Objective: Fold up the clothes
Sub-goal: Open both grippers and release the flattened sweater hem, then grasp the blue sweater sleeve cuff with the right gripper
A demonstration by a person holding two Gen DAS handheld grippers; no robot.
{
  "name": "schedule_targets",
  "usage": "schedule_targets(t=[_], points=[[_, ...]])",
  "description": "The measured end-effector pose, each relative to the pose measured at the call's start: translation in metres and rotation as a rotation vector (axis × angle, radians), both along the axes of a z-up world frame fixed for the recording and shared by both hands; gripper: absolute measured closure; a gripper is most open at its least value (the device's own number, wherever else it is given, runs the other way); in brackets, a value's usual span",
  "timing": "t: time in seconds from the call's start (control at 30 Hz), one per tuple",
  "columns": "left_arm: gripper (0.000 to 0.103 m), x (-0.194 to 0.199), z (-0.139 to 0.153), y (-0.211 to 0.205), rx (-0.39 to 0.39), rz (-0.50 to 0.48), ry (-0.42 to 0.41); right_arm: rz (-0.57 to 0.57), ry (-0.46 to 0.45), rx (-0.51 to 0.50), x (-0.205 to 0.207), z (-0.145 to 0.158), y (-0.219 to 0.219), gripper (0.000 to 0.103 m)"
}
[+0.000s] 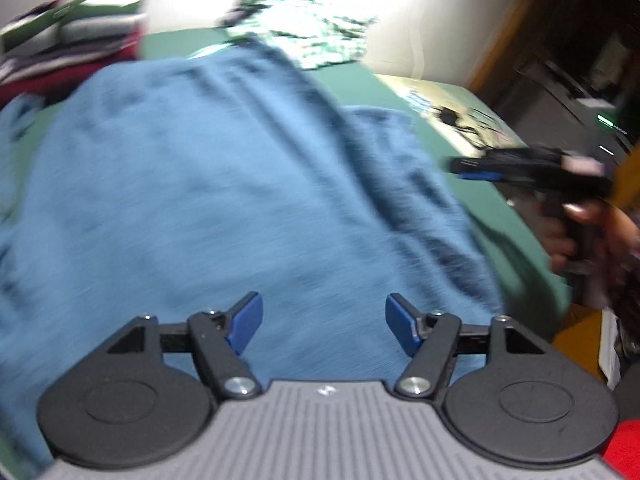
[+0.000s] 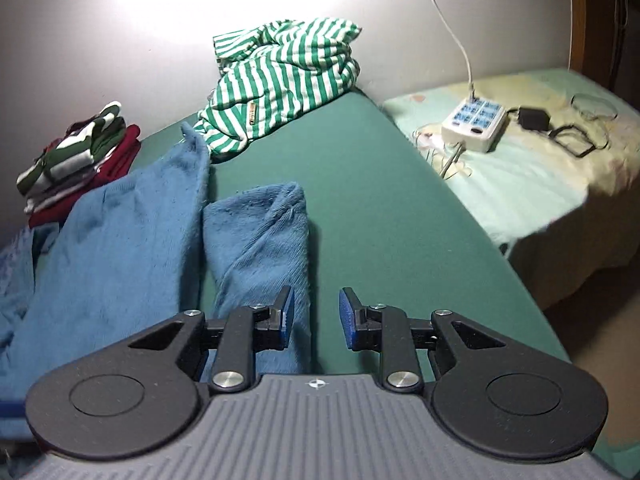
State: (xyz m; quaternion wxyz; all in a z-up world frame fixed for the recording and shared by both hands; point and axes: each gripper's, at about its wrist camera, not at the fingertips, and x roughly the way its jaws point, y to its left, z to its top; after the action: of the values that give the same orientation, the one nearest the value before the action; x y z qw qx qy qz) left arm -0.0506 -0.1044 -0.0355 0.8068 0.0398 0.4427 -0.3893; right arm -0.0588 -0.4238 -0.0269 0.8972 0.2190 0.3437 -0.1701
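Your left gripper gapes empty over the blue top; right gripper is apart, empty. Next, grab the sleeve and fold inward.

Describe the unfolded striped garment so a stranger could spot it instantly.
Start at the green table and look to its far edge by the wall. The striped garment lies crumpled there, green and white, loose, unlike the folded stack at left.
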Motion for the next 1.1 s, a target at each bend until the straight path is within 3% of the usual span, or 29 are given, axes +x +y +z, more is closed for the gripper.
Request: schedule_targets(t=[0.2,0.4,0.47,0.63,0.73,0.87,0.97,1.1], points=[[0.031,0.005,-0.007,-0.069,0.013,-0.040,0.024,0.019,-0.023,0.097,0.027,-0.016,-0.026,0.077],[0.031,0.004,-0.024,-0.098,0.030,-0.004,0.100,0.069,-0.080,0.208,0.039,-0.022,-0.034,0.078],[0.025,0.000,-0.028,-0.101,0.031,0.009,0.107,0.099,-0.111,0.251,0.040,-0.019,-0.032,0.078],[0.003,-0.010,-0.031,-0.106,0.016,0.024,0.105,0.220,-0.130,0.203,0.042,-0.009,-0.011,0.078],[0.001,-0.017,-0.033,-0.114,0.020,0.035,0.088,0.333,-0.135,0.140,0.045,-0.005,0.009,0.076],[0.001,-0.019,-0.033,-0.116,0.013,0.049,0.079,0.509,-0.143,0.048,0.046,0.002,0.036,0.066],[0.001,-0.021,-0.033,-0.116,0.016,0.036,0.071,0.477,-0.221,0.020,0.039,0.011,0.024,0.070],[0.001,-0.021,-0.032,-0.117,0.008,0.013,0.075,0.238,-0.220,0.036,0.034,0.007,-0.017,0.072]])
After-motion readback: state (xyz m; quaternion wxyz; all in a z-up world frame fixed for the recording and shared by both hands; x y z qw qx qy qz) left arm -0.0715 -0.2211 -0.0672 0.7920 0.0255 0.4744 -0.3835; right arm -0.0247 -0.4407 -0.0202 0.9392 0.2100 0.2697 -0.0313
